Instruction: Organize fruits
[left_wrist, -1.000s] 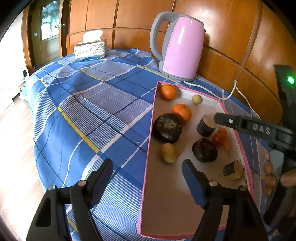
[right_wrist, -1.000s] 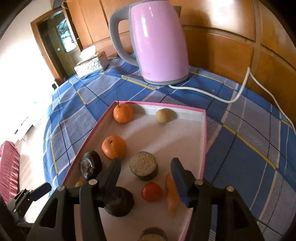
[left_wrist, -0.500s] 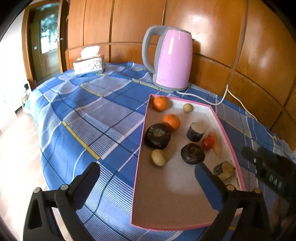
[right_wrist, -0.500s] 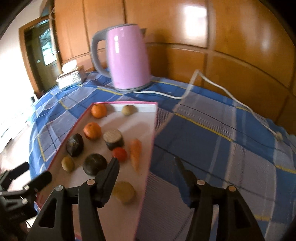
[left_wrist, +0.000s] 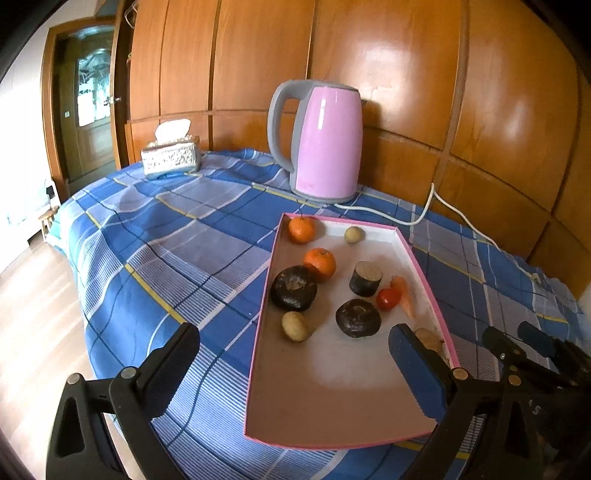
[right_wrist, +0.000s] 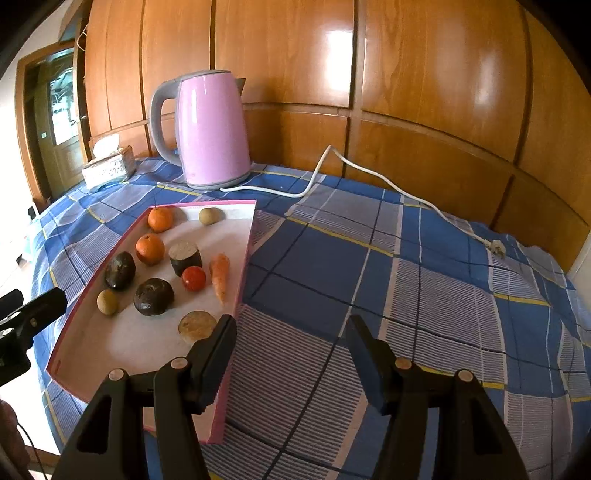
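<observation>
Only partly visible behind my left gripper's (left_wrist: 291, 356) far pad, a cut brown chunk (left_wrist: 428, 339) lies in the pink-rimmed tray (left_wrist: 258, 332) with the other fruits. Both my grippers gape empty; the right gripper (right_wrist: 290, 341) hangs over blue checked cloth (right_wrist: 406, 258) beside the tray.

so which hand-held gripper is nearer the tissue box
Left. The left hand-held gripper straddles the tray's left edge; the right hand-held gripper is beyond the tray's right side, farther from the tissue box.
</observation>
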